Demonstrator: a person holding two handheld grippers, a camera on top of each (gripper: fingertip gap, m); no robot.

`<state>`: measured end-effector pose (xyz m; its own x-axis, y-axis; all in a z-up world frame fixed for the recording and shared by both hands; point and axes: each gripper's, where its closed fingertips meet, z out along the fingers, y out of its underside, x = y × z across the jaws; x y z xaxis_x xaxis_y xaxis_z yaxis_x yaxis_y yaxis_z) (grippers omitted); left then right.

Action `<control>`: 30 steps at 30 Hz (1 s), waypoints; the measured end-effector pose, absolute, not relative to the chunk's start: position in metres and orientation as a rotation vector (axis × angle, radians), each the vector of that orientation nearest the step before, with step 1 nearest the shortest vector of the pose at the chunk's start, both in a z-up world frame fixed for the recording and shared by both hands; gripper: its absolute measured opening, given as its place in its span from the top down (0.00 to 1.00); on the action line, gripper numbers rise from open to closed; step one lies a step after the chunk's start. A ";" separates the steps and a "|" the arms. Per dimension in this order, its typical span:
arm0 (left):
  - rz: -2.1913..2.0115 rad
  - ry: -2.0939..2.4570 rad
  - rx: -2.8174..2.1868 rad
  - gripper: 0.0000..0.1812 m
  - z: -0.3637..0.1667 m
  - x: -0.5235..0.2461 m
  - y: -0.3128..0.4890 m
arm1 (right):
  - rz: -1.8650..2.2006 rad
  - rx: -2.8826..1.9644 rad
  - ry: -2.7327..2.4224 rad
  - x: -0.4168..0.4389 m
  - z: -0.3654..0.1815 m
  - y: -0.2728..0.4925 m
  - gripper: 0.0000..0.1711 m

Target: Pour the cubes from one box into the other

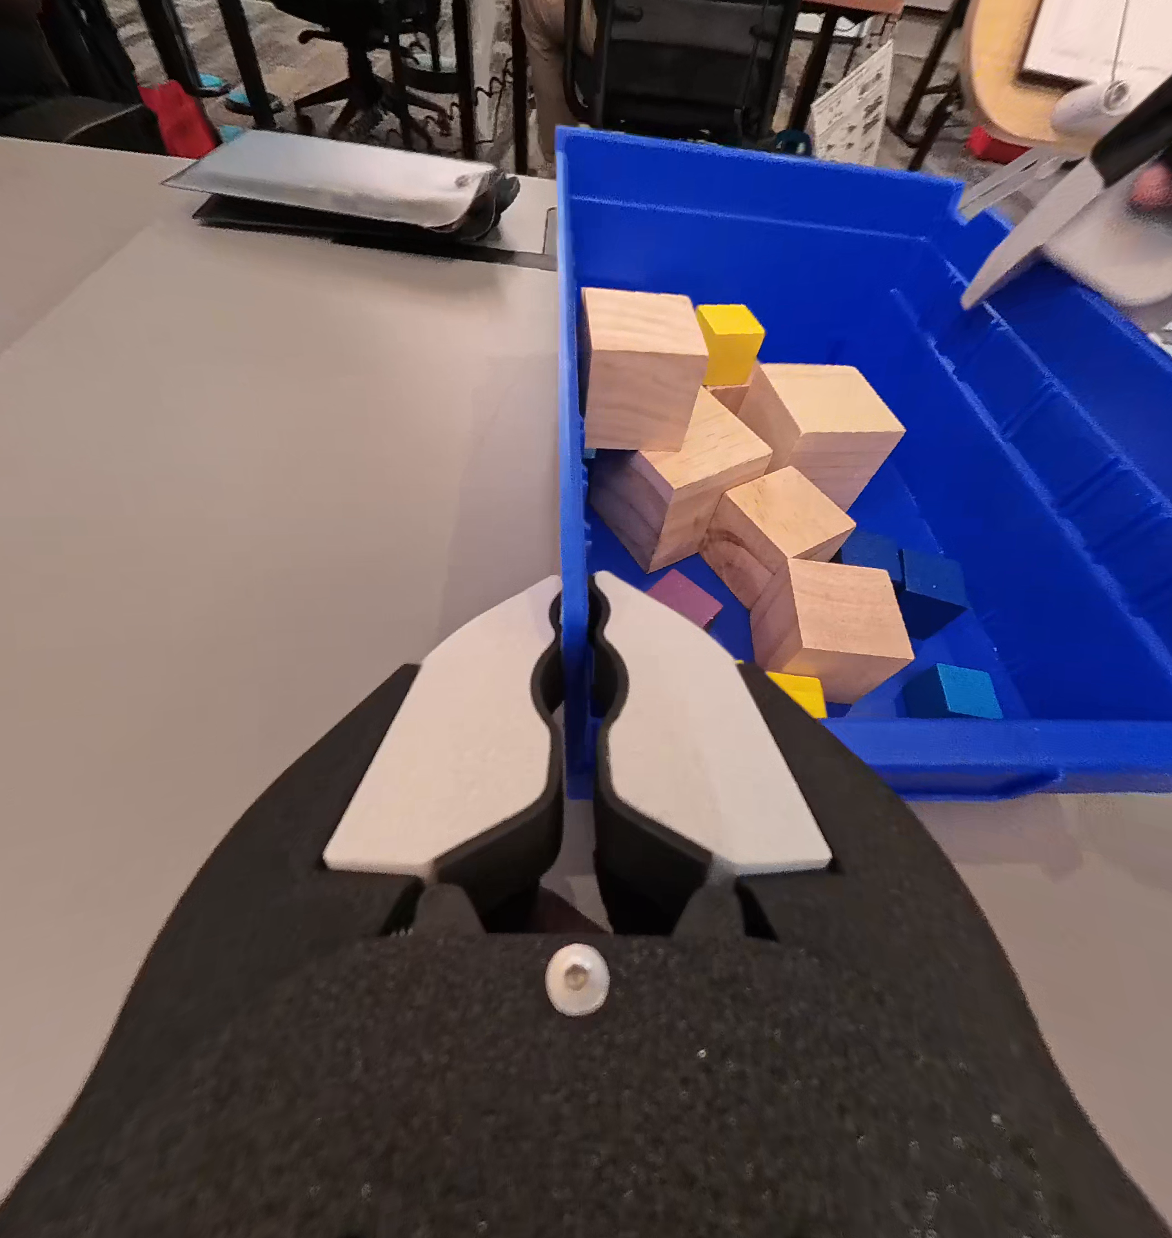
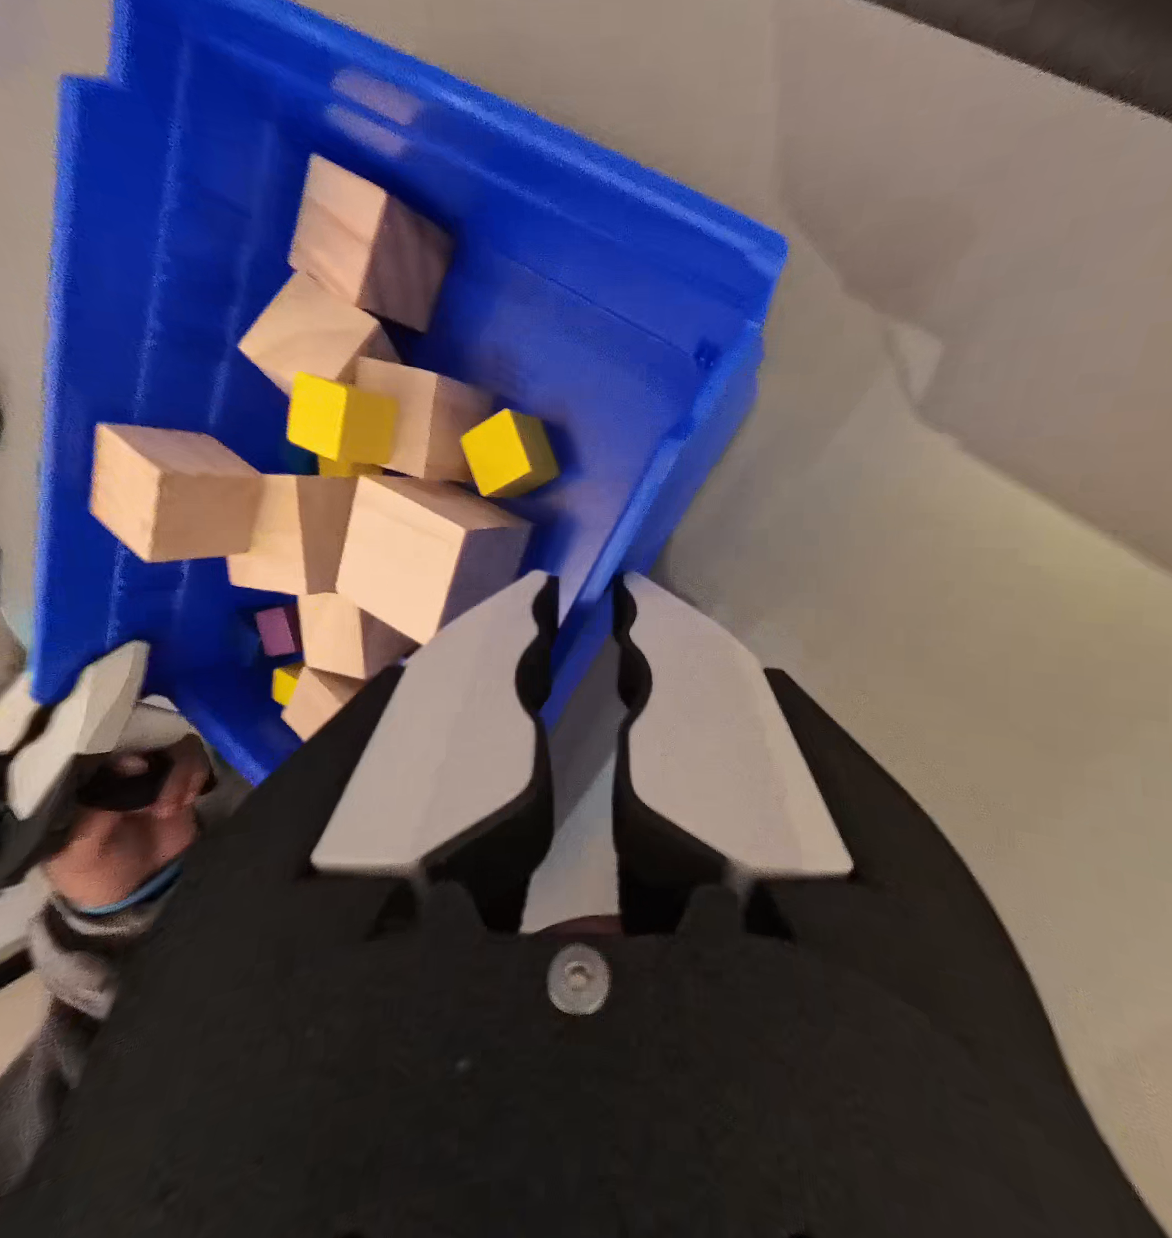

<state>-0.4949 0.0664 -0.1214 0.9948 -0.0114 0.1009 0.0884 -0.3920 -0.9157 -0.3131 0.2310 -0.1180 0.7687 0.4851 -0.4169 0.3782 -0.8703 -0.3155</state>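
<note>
Grippers first: the left gripper (image 1: 575, 596) is clamped on the near corner of the blue box (image 1: 1072, 469), one finger inside the wall and one outside; the right gripper (image 2: 584, 589) pinches the opposite wall the same way. Between them the box looks tipped, and the wooden cubes (image 1: 831, 630) with small yellow cubes (image 2: 508, 452), blue ones and a purple one have slid into a heap against one side. None has left the box, so I judge the pour barely begun. No second box shows in either view, so where the cubes must land I cannot tell. Beyond, on the grey table (image 1: 234, 469), lies a flat dark tray (image 1: 342, 181), well clear; chairs stand farther back.
</note>
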 end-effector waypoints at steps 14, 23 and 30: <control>-0.118 0.213 -1.998 0.98 -0.091 -0.330 0.048 | 0.160 -2.889 -0.501 -0.142 -0.095 0.205 0.98; -0.171 0.387 -1.764 0.98 0.024 -0.164 0.093 | 0.250 -2.648 -0.091 0.059 0.035 0.199 0.98; -0.206 0.545 -1.619 0.99 0.048 -0.016 0.148 | 0.316 -2.428 0.206 0.226 0.055 0.204 0.98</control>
<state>-0.0156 0.1484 0.0479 0.8681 -0.4612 -0.1836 -0.2240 -0.0339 -0.9740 0.2260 0.2036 0.0548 0.9582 -0.0659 -0.2785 -0.2285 -0.7621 -0.6057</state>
